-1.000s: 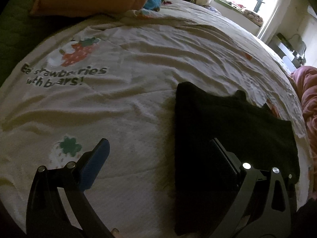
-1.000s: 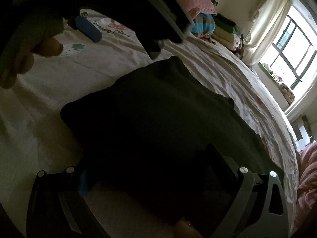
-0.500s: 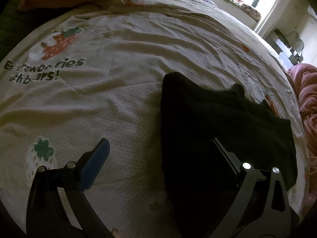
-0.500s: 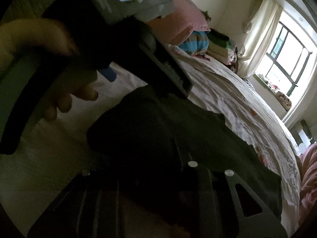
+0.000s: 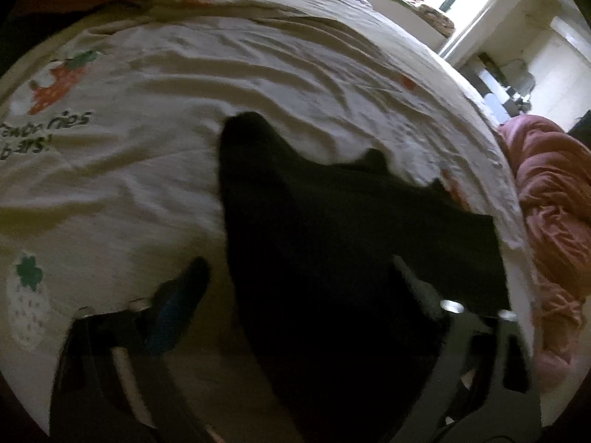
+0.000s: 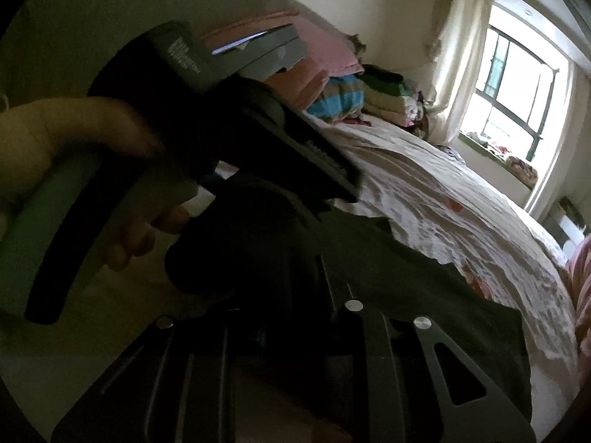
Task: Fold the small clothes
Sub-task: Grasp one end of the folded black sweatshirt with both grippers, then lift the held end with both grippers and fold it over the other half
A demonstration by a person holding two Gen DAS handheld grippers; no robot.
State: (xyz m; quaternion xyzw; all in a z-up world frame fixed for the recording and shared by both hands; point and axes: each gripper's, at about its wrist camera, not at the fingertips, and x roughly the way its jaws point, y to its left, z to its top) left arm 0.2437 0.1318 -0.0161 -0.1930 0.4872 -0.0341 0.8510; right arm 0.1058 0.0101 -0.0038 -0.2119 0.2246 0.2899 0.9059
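Garment (image 5: 332, 243) edge lifted, right hand-held gripper (image 6: 295, 295) pinching it, left (image 5: 295, 280) narrowing around it

A: The left tool (image 5: 299, 277) is smeared with motion blur, its right finger lost against the black garment (image 5: 332, 243).

B: And the right tool (image 6: 280, 295)?

A: Its tips merge with the dark cloth; the grip itself can't be made out.

Home bedroom: printed bedsheet (image 5: 258, 85), stacked bedding (image 6: 343, 96), curtained window (image 6: 517, 85).
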